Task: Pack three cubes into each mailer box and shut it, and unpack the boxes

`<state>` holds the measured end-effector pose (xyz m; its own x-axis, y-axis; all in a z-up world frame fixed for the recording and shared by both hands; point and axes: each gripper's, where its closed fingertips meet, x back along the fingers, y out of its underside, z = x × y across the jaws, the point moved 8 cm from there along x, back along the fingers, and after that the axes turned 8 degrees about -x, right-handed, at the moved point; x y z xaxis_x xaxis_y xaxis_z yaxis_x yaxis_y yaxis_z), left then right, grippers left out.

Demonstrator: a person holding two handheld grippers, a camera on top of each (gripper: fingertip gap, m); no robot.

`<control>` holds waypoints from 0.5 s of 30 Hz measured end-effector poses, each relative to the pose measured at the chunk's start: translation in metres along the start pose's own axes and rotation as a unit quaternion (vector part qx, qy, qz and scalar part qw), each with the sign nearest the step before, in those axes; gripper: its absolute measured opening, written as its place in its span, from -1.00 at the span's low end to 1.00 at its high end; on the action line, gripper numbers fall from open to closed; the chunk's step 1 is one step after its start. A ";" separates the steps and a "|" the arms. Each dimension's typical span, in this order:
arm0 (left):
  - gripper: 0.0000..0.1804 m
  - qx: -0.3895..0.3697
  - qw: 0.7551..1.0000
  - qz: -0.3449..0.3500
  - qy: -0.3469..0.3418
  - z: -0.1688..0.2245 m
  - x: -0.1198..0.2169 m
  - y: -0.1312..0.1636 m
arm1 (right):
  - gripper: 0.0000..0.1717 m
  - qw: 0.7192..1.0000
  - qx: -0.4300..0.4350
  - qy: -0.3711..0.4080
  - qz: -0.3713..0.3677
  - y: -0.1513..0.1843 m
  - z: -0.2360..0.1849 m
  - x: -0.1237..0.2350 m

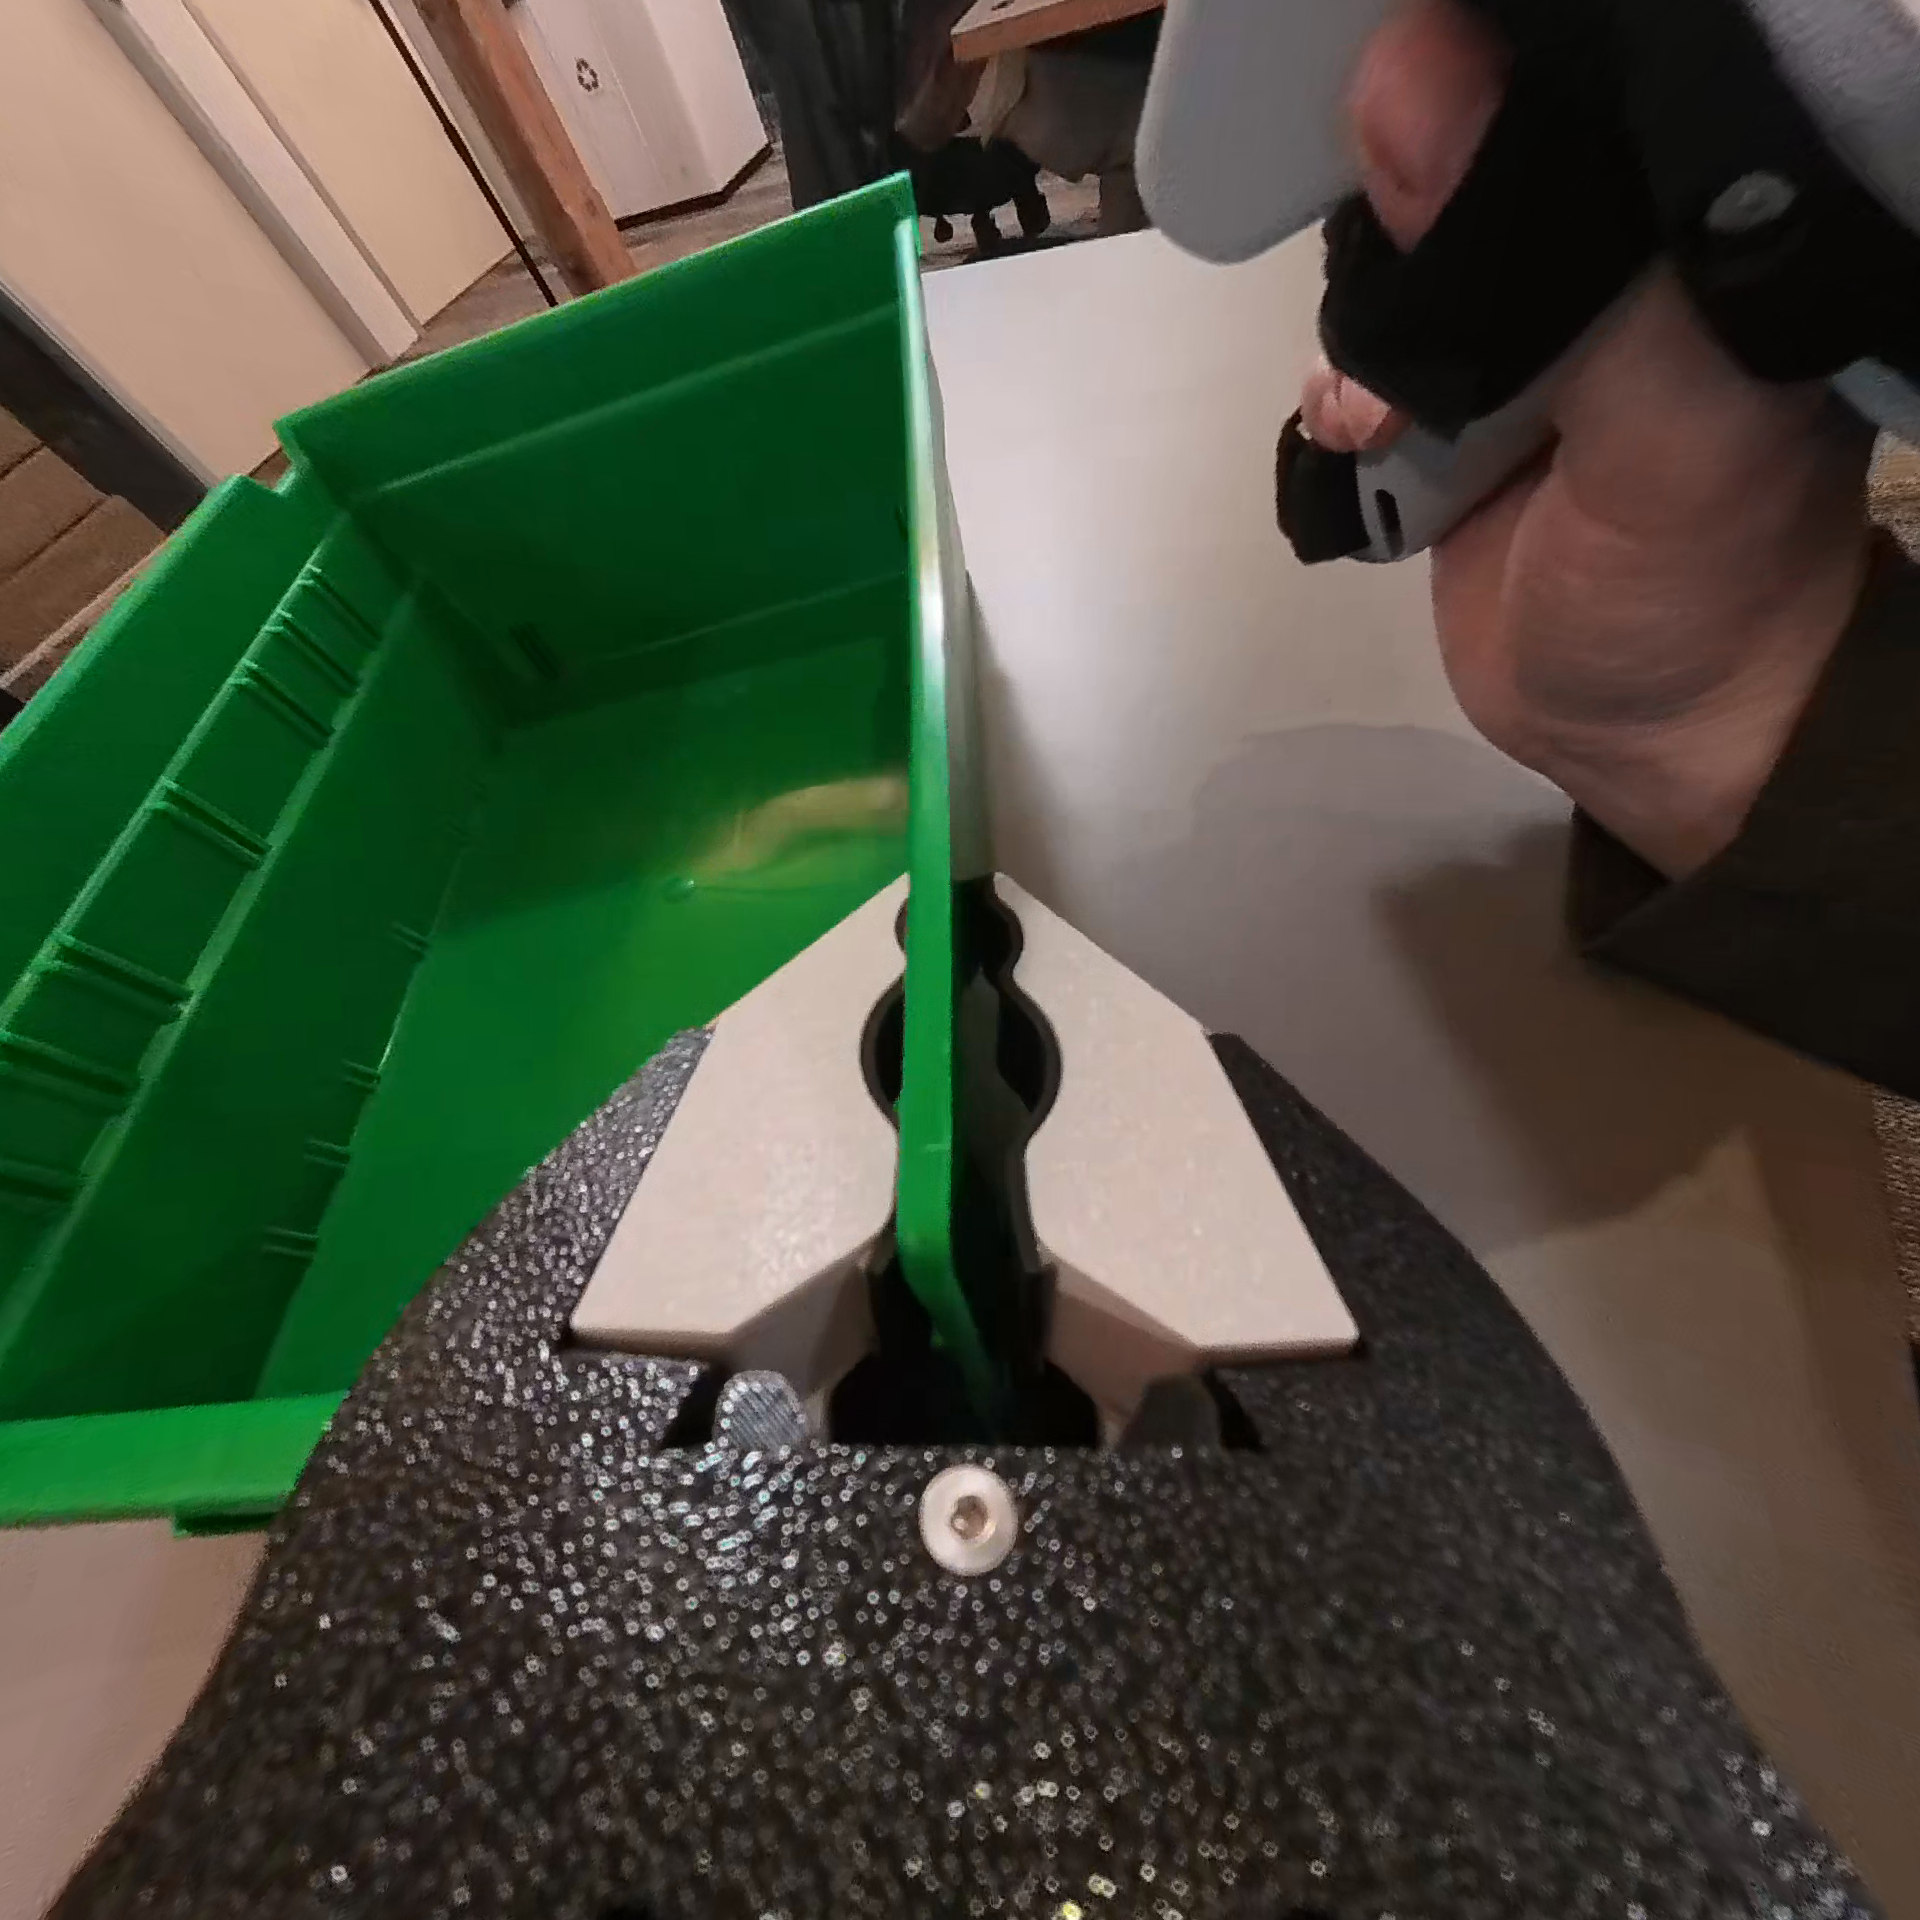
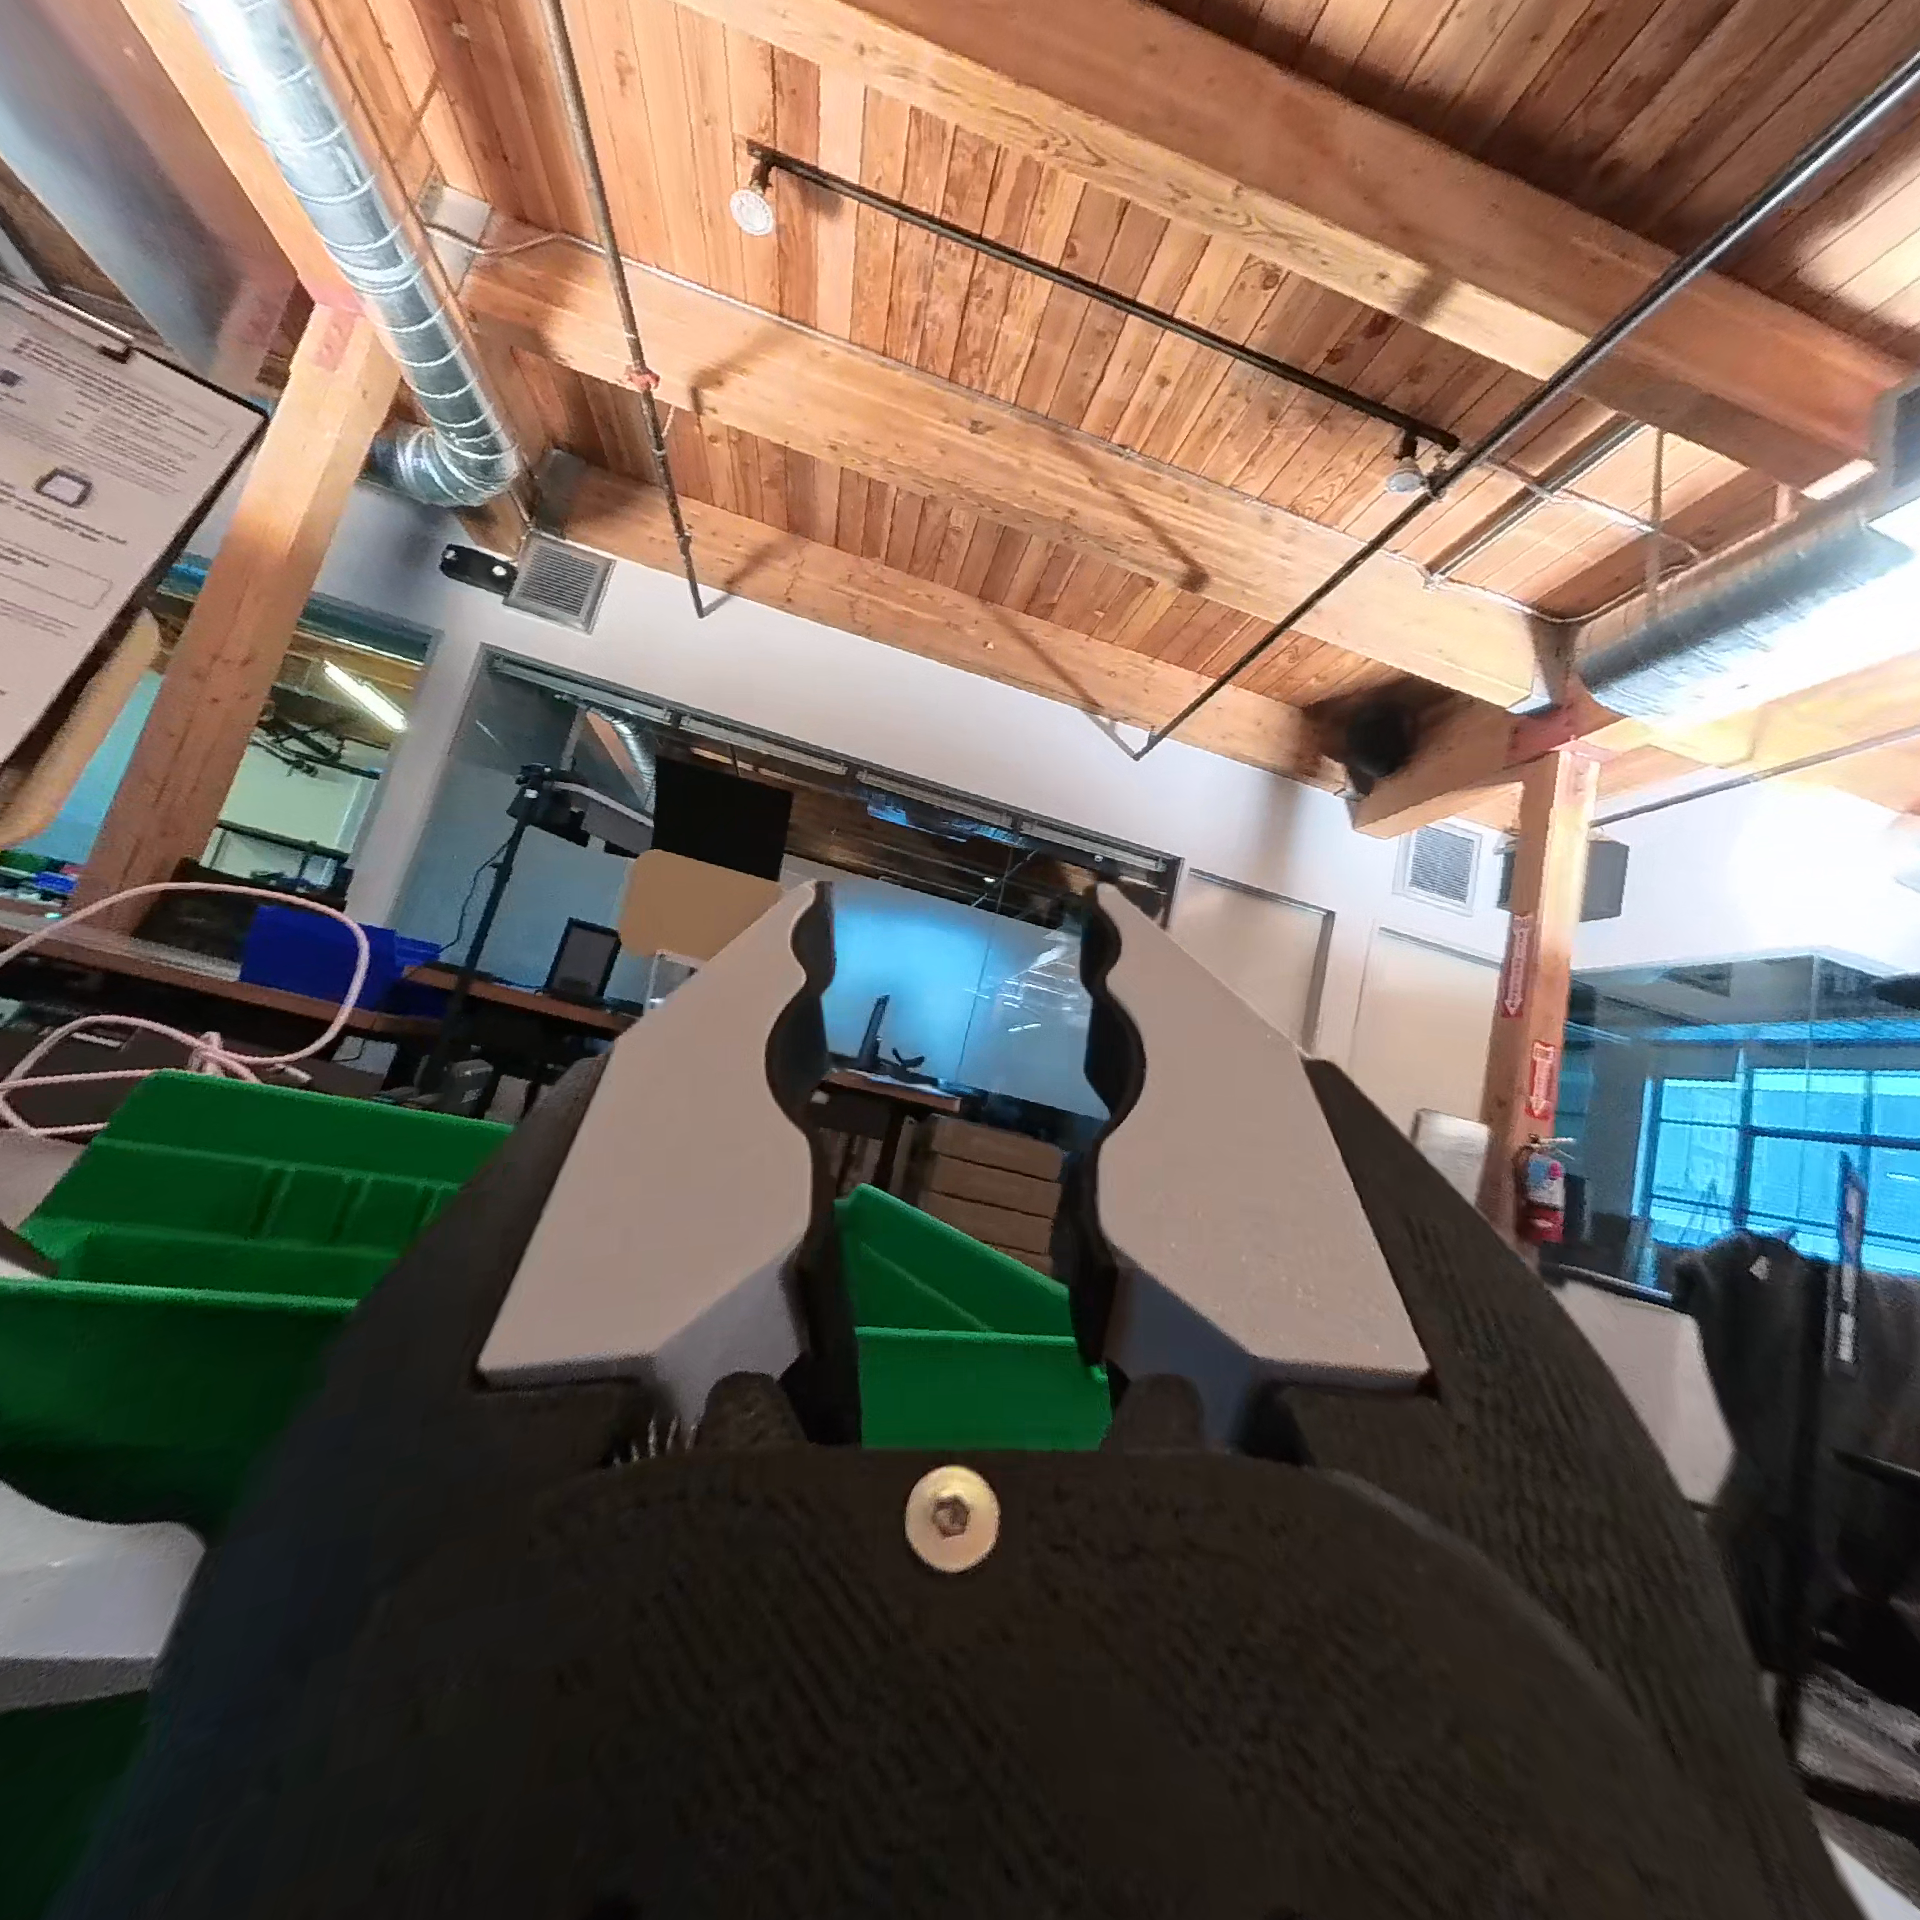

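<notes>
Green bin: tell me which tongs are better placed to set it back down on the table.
Left. The left tongs are shut on the side wall of the green bin, holding it tilted beside the white table. The right tongs are open, holding nothing, and point up toward the room.

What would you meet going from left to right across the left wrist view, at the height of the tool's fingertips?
Green bin → its side wall clamped in the left tool → white table → the person's hand.
</notes>
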<state>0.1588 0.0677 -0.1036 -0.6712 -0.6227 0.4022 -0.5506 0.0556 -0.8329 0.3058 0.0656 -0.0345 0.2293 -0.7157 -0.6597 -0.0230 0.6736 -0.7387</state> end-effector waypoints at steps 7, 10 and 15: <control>-0.44 0.011 1.000 0.025 -0.014 0.001 0.002 0.000 | -0.46 1.000 -0.011 -0.010 -0.009 0.002 -0.002 -0.001; 0.26 0.023 0.992 0.057 -0.113 -0.012 0.013 -0.008 | -0.46 1.000 -0.004 -0.017 -0.007 0.001 -0.004 -0.001; 0.40 -0.015 0.958 0.184 -0.220 -0.009 0.082 -0.021 | -0.48 0.996 -0.019 -0.083 0.000 -0.004 -0.017 0.006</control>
<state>0.1106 0.0226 -0.0501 -0.5521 -0.8250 -0.1208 -0.3362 0.3528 -0.8732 0.2907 0.0553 -0.0382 0.3874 -0.6736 -0.6294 -0.0591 0.6631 -0.7462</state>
